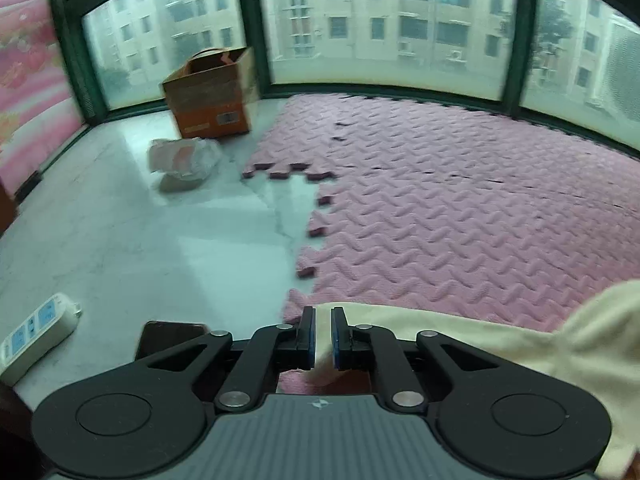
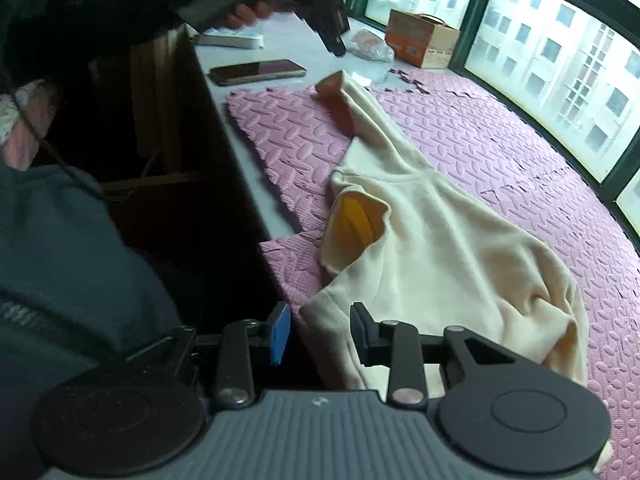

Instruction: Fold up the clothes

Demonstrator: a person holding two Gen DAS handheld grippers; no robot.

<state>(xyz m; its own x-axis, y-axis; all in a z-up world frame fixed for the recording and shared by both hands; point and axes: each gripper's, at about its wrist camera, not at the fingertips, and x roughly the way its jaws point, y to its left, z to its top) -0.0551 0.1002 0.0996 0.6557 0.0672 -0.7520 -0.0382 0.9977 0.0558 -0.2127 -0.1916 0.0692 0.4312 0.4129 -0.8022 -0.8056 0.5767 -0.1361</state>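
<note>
Lying spread across the pink foam mat (image 2: 500,148), the cream garment (image 2: 432,240) stretches one sleeve toward a phone (image 2: 258,71) on the pale counter (image 1: 120,232). Right claw (image 2: 320,334) stands part open over the garment's near hem, nothing pinched. Left claw (image 1: 322,338) is nearly closed, cream cloth showing in its narrow gap; a true grip cannot be told.

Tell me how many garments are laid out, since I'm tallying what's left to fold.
1. A cream sweatshirt lies spread on the pink foam mat, one sleeve stretching toward the phone. Nothing else looks like clothing, though more could lie outside both views.
</note>
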